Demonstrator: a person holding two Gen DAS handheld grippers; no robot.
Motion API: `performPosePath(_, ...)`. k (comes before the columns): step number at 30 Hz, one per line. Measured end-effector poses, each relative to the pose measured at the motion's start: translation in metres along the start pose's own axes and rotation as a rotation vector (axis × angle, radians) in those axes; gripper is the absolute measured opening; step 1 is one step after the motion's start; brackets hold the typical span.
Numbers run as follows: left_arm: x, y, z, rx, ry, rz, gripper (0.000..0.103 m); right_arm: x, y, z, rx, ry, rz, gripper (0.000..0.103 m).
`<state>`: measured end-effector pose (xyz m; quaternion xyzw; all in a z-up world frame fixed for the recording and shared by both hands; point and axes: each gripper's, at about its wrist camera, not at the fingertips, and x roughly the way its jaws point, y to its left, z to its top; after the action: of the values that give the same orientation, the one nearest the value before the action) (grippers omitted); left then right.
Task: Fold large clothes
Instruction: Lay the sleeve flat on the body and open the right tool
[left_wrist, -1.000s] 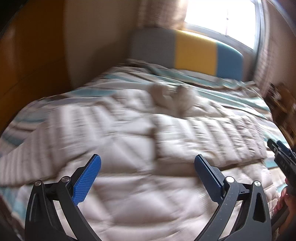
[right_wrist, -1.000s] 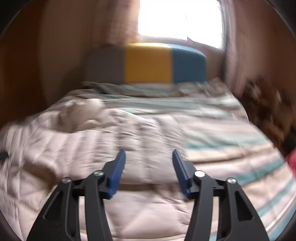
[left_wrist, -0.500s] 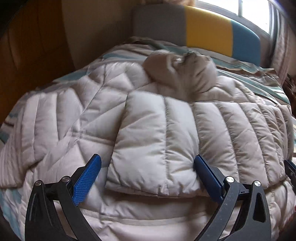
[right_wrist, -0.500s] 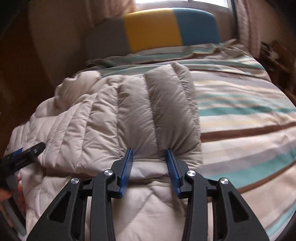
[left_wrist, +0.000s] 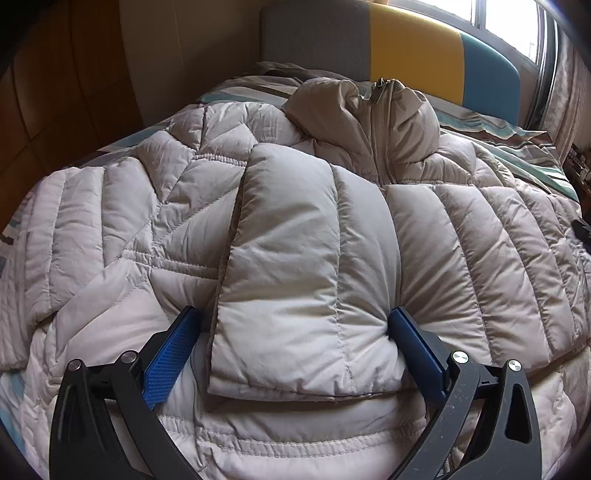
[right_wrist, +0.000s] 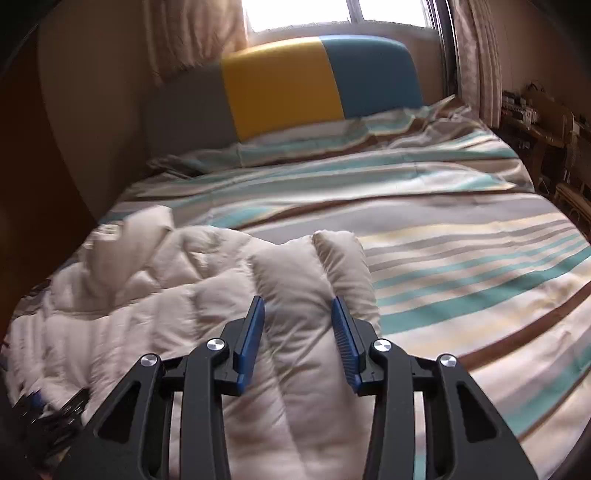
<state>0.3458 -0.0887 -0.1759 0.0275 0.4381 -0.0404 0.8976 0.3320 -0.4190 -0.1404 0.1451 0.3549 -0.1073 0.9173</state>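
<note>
Left gripper (left_wrist: 295, 345) wide around folded sleeve (left_wrist: 306, 280), unclamped; right gripper (right_wrist: 298, 341) closing on puffy jacket (right_wrist: 306, 369); may slip out.

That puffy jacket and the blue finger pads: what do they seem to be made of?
Jacket: thin, smooth woven shell, likely nylon or polyester, over soft filling; stitched channels bulge and it has a faint sheen. Pads: probably rubber or plastic, matte, with a fine grid texture.
</note>
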Motion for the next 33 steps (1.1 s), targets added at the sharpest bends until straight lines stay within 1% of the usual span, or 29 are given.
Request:
performPosePath(5, 0.007, -0.008, 0.003, 0.015, 0.004, 0.018, 0.100, 0.033, -0.009, -0.014, 0.015, 0.070, -0.022, 0.035)
performPosePath(8, 0.008, -0.008, 0.003, 0.017, 0.003, 0.023, 0.100, 0.036, -0.006, -0.014, -0.008, 0.072, -0.050, 0.035)
performPosePath(10, 0.008, -0.008, 0.003, 0.018, 0.002, 0.024, 0.100, 0.035, -0.007, -0.015, -0.003, 0.061, -0.043, 0.035)
performPosePath(13, 0.008, -0.009, 0.003, 0.018, 0.002, 0.024, 0.100, 0.024, -0.013, -0.016, 0.026, 0.041, -0.012, 0.036)
performPosePath(16, 0.008, -0.008, 0.003, 0.018, 0.002, 0.025, 0.100, -0.010, -0.015, -0.021, 0.041, 0.012, 0.024, 0.037)
performPosePath(18, 0.008, -0.009, 0.003, 0.019, 0.002, 0.026, 0.100, -0.033, -0.013, -0.029, 0.028, 0.012, 0.050, 0.039)
performPosePath(20, 0.008, -0.009, 0.003, 0.019, 0.002, 0.026, 0.100, -0.050, -0.010, -0.040, -0.002, -0.002, 0.044, 0.039)
performPosePath(21, 0.008, -0.009, 0.003, 0.019, 0.002, 0.026, 0.100, -0.055, -0.008, -0.046, -0.023, 0.000, 0.025, 0.039)
performPosePath(23, 0.009, -0.010, 0.004, 0.020, 0.002, 0.027, 0.100, -0.051, -0.008, -0.056, -0.033, 0.026, 0.001, 0.038)
performPosePath(26, 0.009, -0.009, 0.004, 0.018, 0.002, 0.025, 0.100, -0.035, -0.013, -0.067, -0.007, 0.066, 0.001, 0.038)
performPosePath(30, 0.008, -0.010, 0.003, 0.020, 0.002, 0.028, 0.100, -0.030, -0.006, -0.069, -0.045, 0.068, -0.039, 0.039)
performPosePath(33, 0.008, -0.010, 0.003, 0.019, 0.003, 0.028, 0.100, -0.029, -0.006, -0.069, -0.051, 0.064, -0.048, 0.040)
